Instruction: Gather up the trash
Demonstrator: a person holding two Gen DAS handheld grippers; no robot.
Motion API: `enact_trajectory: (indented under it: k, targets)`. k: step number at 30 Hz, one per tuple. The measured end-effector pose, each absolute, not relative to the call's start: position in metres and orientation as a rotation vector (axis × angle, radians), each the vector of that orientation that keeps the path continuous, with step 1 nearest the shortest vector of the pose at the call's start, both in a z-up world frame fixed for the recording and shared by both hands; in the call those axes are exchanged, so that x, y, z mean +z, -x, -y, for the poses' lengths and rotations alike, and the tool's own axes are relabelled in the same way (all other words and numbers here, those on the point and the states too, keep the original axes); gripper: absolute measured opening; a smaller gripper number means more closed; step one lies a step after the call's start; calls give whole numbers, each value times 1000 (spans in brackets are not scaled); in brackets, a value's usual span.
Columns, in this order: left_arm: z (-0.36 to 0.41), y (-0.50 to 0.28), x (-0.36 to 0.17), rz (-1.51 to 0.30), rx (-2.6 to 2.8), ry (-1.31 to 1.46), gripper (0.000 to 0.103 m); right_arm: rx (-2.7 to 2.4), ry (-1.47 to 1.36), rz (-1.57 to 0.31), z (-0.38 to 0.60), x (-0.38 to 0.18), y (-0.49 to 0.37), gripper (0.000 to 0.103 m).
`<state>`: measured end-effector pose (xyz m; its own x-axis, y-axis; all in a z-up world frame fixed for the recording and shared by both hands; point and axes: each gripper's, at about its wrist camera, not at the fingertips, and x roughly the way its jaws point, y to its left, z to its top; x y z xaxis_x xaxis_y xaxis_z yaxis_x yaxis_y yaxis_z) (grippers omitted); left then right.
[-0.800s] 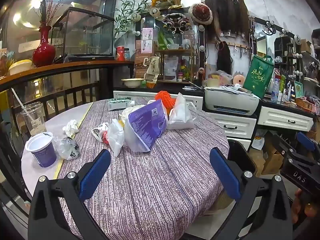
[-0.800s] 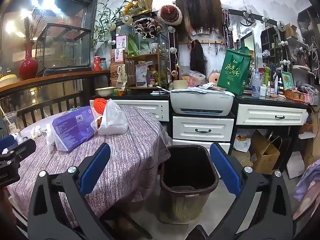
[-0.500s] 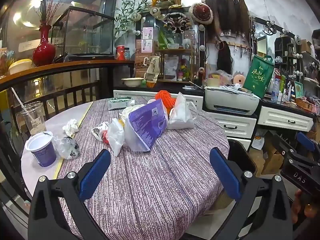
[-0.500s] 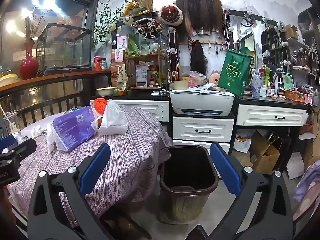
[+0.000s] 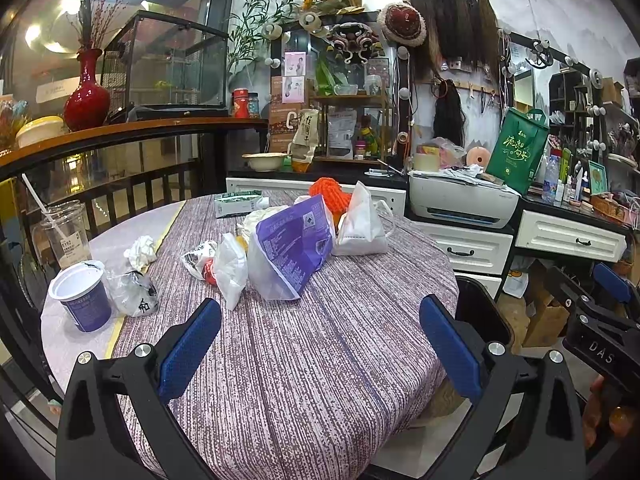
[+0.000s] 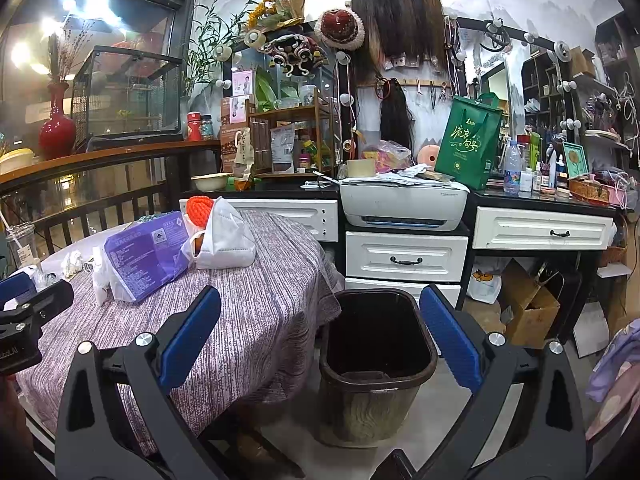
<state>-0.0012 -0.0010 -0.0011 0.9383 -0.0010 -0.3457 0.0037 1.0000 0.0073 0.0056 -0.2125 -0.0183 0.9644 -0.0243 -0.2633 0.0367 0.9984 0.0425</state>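
Observation:
Trash lies on a round table with a purple striped cloth (image 5: 304,360): a purple and white bag (image 5: 290,246), a white mask (image 5: 360,226), a small white bag (image 5: 230,268), a crumpled tissue (image 5: 141,251), a clear wrapper (image 5: 130,292), a purple paper cup (image 5: 82,296) and a clear plastic cup with a straw (image 5: 66,232). My left gripper (image 5: 320,344) is open and empty above the table's near part. My right gripper (image 6: 320,336) is open and empty above a dark bin (image 6: 376,364) on the floor beside the table (image 6: 240,320).
White drawers (image 6: 406,258) with a printer (image 6: 404,202) stand behind the bin. A cardboard box (image 6: 528,312) sits on the floor at the right. A railing with a red vase (image 5: 86,100) runs along the left. An orange knitted item (image 5: 326,192) and a green box (image 5: 238,202) lie at the table's far side.

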Motion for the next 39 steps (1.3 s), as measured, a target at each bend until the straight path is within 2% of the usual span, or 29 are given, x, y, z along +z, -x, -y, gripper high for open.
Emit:
enact_trajectory:
  k: [25,39]
  targets:
    - [0,-9,-17,-356,-3,-22,98,-33,-47,-274,215,-19,-7,98]
    - [3,-12,-23,-420,-1,-77,98,-29,-30,-291,213,-21,-9,98]
